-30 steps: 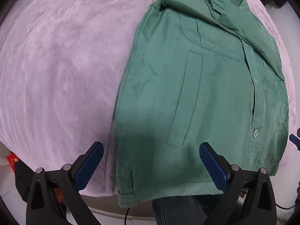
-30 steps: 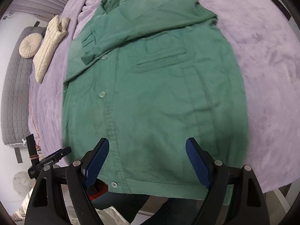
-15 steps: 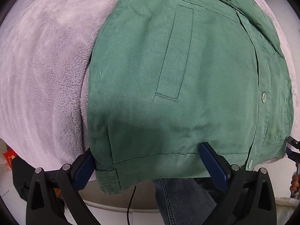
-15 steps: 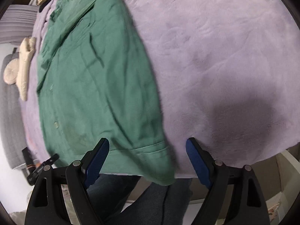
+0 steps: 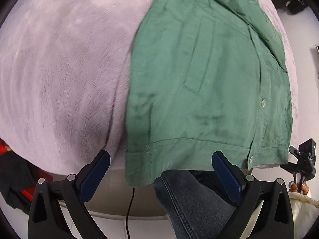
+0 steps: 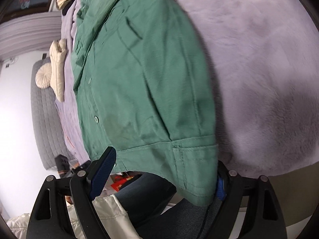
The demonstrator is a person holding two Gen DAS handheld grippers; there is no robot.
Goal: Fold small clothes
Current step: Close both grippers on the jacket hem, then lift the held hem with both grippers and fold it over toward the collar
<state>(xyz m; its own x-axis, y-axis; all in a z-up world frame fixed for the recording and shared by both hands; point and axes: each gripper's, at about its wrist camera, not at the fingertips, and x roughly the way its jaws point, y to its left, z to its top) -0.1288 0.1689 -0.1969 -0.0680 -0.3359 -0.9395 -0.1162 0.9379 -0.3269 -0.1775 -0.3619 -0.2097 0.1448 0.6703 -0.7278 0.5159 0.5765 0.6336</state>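
Green shirt (image 5: 209, 83) flat on lilac bed (image 5: 59, 69), hem overhanging near edge; left hand-held gripper (image 5: 161, 163) agape at one hem corner; right hand-held gripper (image 6: 165, 169) agape astride other corner; risk: shallow pinch, thin fabric slips, shirt slides floorward.

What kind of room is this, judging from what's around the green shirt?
Probably a bedroom or living room at home: the green shirt lies on a plush lilac blanket, with a grey quilted sofa or bed and a round cream cushion beside it.

both wrist views close, angled down, sharing the green shirt (image 5: 209, 91) hem
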